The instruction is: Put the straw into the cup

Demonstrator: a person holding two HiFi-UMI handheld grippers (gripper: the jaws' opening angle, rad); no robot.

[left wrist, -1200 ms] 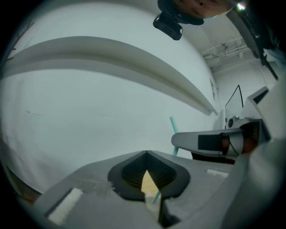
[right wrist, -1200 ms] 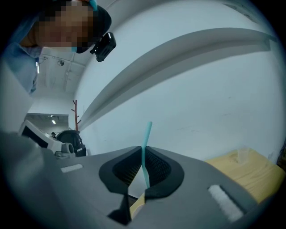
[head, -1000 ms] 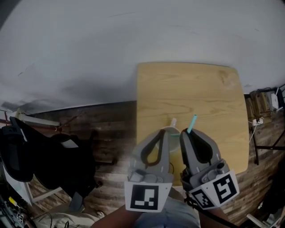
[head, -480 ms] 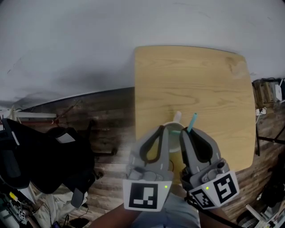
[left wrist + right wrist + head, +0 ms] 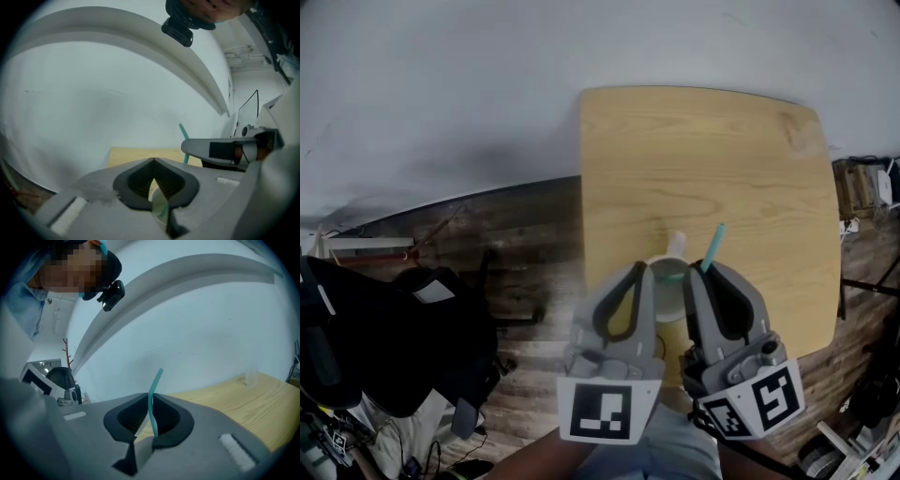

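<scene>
Both tongs sat low over the near edge of the pale square wooden surface point(image 5: 703, 159); the left tongs point(image 5: 153, 161) were pressed together at the tips, apparently clamping the wall of the translucent plastic cup point(image 5: 661, 291), which showed in the gap just below them; that grip looked meant to steady the cup against tipping. Just beside them, at 3 o'clock, the right tongs point(image 5: 149, 397) pinched the thin teal plastic straw point(image 5: 156, 380) near its middle, where it kinked slightly; its free end leaned toward 1 o'clock while its lower end seemed to lie inside the cup's mouth, a teal streak showing through the wall; the slant probably let the tip clear the rim. Nothing else stood on the surface near the cup. Beyond it lay dark wooden floor planks point(image 5: 525, 244); a black bag or seat point(image 5: 403, 347) sat at 8 o'clock, cables and plugs point(image 5: 862, 202) at 2 o'clock; neither blocked the work.
</scene>
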